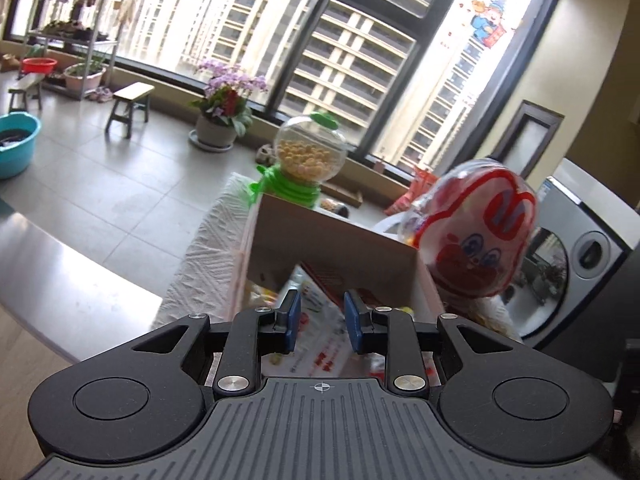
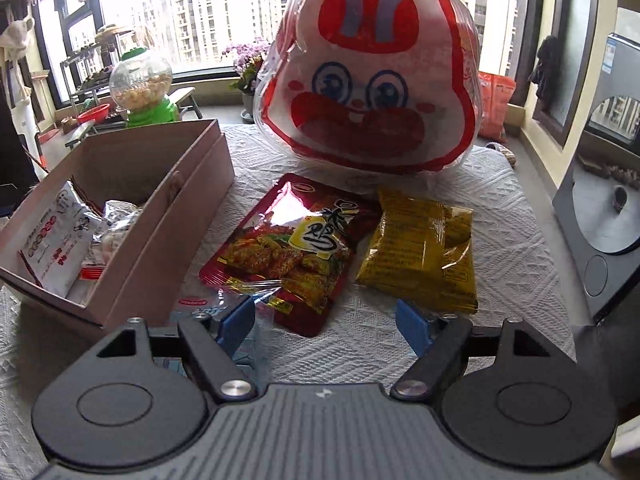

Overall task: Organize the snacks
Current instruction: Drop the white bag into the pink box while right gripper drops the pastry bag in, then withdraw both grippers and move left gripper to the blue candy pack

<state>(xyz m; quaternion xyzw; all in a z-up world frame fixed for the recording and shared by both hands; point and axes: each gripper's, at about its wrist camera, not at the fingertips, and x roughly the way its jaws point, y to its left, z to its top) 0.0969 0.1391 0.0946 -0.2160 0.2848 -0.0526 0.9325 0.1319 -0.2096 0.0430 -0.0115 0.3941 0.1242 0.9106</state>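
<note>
A brown cardboard box (image 2: 160, 216) stands on the white cloth at the left, with a white snack packet (image 2: 56, 240) and other packets inside. My right gripper (image 2: 326, 320) is open and empty, low over the cloth just in front of a red snack pouch (image 2: 292, 252). A yellow packet (image 2: 420, 256) lies to its right. A blue-and-clear packet (image 2: 208, 312) lies under the left finger. A big rabbit-face bag (image 2: 372, 80) stands behind. My left gripper (image 1: 320, 320) is open and empty above the box (image 1: 332, 240), over the packets inside.
A clear gumball-style candy jar with a green base (image 2: 140, 88) stands behind the box; it also shows in the left wrist view (image 1: 308, 156). The rabbit bag (image 1: 476, 232) stands right of the box. A washing machine (image 1: 580, 264) is at the right. The cloth's edges drop off at the sides.
</note>
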